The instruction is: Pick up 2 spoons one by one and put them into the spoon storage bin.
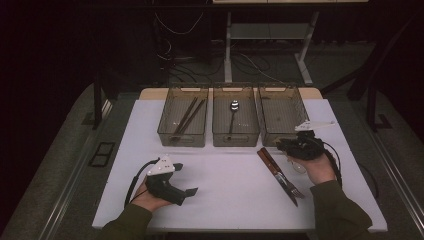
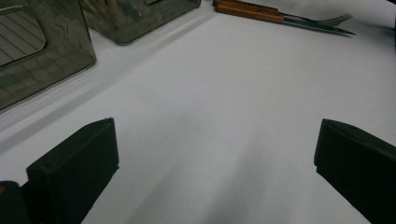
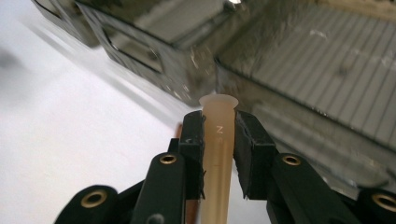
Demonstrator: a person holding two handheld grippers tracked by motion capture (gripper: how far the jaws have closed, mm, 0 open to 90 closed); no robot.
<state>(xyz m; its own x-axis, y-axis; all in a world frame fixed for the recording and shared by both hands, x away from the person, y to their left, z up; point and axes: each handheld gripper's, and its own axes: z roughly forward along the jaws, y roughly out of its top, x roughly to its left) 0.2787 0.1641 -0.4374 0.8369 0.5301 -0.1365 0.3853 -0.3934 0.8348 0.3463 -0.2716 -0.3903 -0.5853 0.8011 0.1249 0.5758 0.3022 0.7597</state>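
our right gripper (image 3: 219, 135) clamps its fingers on a pale plastic handle (image 3: 217, 154) near the bins (image 1: 282, 112); our left gripper (image 2: 215, 158) rests wide open, holding nothing, on the table (image 2: 210, 102).

The tabletop (image 1: 235, 185) looks smooth and matt white. Three bins (image 1: 235, 125) are smoky translucent plastic, glossy, with ribbed floors that catch the light in the right gripper view. A metal spoon (image 1: 233, 107) shines in the middle bin. The knife and fork (image 1: 280, 172) have brown, wood-look handles and polished metal blades and tines. The right gripper (image 3: 219, 140) has matt black plastic jaws with brass-coloured inserts, and they clamp a pale, translucent plastic utensil (image 3: 218, 158), smooth and slightly waxy. The left gripper (image 2: 215, 158) shows dull black jaws with a fine-grained finish.
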